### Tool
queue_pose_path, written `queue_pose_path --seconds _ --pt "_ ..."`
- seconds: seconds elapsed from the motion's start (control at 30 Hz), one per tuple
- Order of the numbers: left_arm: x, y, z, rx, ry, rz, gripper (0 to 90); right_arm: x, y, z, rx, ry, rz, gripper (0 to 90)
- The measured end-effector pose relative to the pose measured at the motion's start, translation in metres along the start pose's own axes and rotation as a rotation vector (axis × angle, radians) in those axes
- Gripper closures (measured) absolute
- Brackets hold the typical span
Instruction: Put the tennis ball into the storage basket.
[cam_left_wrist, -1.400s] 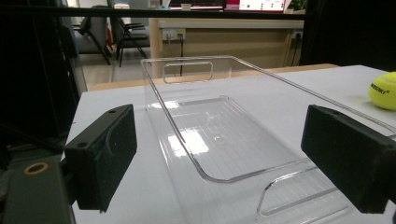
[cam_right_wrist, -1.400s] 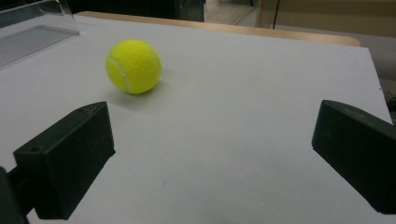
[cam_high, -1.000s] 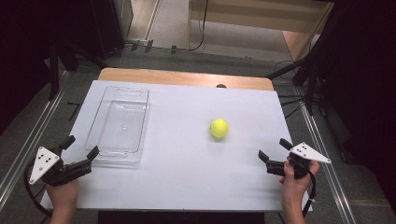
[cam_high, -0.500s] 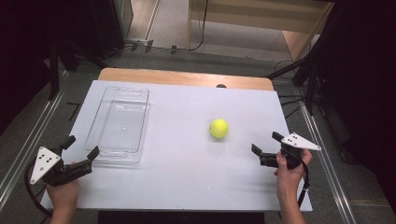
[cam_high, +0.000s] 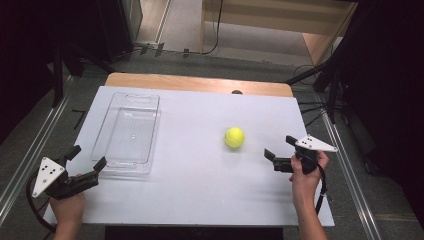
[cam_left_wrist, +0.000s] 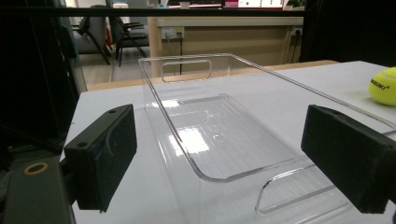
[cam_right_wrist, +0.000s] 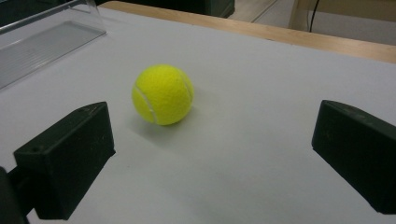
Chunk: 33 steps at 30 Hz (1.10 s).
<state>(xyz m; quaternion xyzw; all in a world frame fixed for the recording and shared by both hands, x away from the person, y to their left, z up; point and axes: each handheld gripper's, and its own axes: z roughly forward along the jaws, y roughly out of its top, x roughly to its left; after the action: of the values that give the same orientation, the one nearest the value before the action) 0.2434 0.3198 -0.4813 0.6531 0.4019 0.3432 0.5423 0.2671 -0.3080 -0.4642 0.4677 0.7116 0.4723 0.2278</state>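
The white tabletop (cam_high: 200, 190) is seen carrying two items, with a bare wooden strip along its far edge. A clear plastic tray (cam_high: 127, 132) is laid lengthwise on the tabletop's left half; it is empty, with handle cut-outs at both short ends. The left gripper (cam_high: 86, 166) is held at the near left corner, just before the tray's near end, and its fingers (cam_left_wrist: 100, 156) are spread wide with nothing between them. The right gripper (cam_high: 279, 151) is held near the tabletop's right edge, pointed toward the tennis ball (cam_high: 234, 137); its fingers (cam_right_wrist: 65, 158) are likewise wide apart and hold nothing. The yellow ball is observed resting on the tabletop right of centre, well apart from the tray and near, but not touched by, the right gripper.
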Motion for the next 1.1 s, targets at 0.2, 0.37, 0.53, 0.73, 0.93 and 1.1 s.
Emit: queue_pose_path --seconds 0.2,0.37,0.53,0.73,0.93,1.1 --pt "0.000 0.000 0.000 0.000 0.000 0.001 11.1 0.001 0.006 0.006 0.014 0.009 -0.008 0.0" --pt "0.000 0.000 0.000 0.002 0.001 0.001 11.1 0.002 0.011 0.012 0.025 0.015 -0.021 0.0" --pt "0.000 0.000 0.000 0.000 -0.002 0.002 11.1 0.004 0.015 0.018 0.036 0.023 -0.029 0.0" --pt "0.000 0.000 0.000 -0.002 -0.001 0.000 11.1 0.006 0.019 0.026 0.055 0.032 -0.036 0.0" --pt "0.000 0.000 0.000 -0.002 -0.001 0.000 11.1 0.007 0.021 0.033 0.071 0.042 -0.039 0.0" --pt "0.000 0.000 0.000 -0.002 -0.002 -0.001 11.0 0.009 0.024 0.040 0.085 0.052 -0.043 0.0"
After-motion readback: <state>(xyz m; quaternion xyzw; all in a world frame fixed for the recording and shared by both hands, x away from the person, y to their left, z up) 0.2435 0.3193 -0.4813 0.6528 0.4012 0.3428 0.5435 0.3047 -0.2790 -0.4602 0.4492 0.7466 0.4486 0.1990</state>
